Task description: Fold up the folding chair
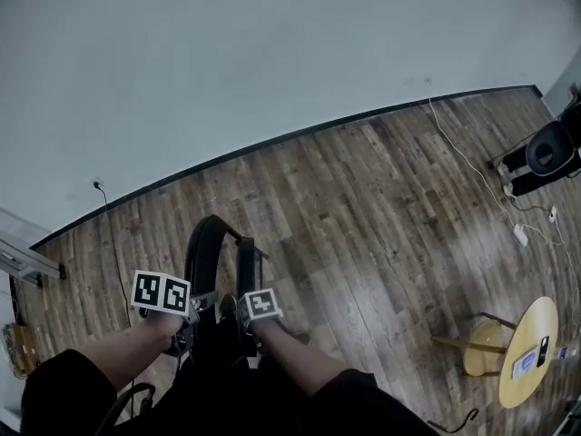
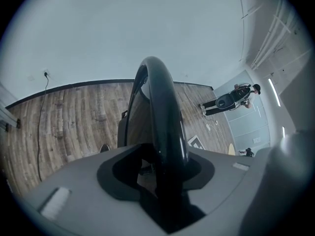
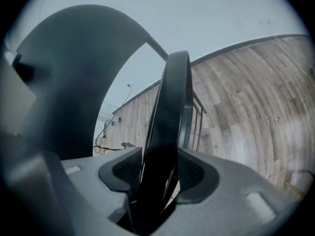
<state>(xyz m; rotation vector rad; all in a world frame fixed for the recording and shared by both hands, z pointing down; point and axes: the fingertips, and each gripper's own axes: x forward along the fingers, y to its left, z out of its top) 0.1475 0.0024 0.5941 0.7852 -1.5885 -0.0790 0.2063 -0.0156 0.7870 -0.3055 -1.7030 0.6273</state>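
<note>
Black sleeves [image 1: 54, 389], grey left tongs [image 2: 165, 168] and right tongs [image 3: 158, 173], 1 black-and-white marker cube [image 1: 161, 292] apiece.

Head view steeply down; both gripper views close along shared folding chair [image 1: 245, 266].

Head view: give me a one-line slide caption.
Left tongs and right tongs straddle the black folding chair frame on a wooden floor.

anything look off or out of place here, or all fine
Nothing looks broken or spilled. The folding chair has its black frame between the jaws of the left gripper and the right gripper. The only untidy thing is a white cable trailing loose across the wooden floor at the head view's right.
</note>
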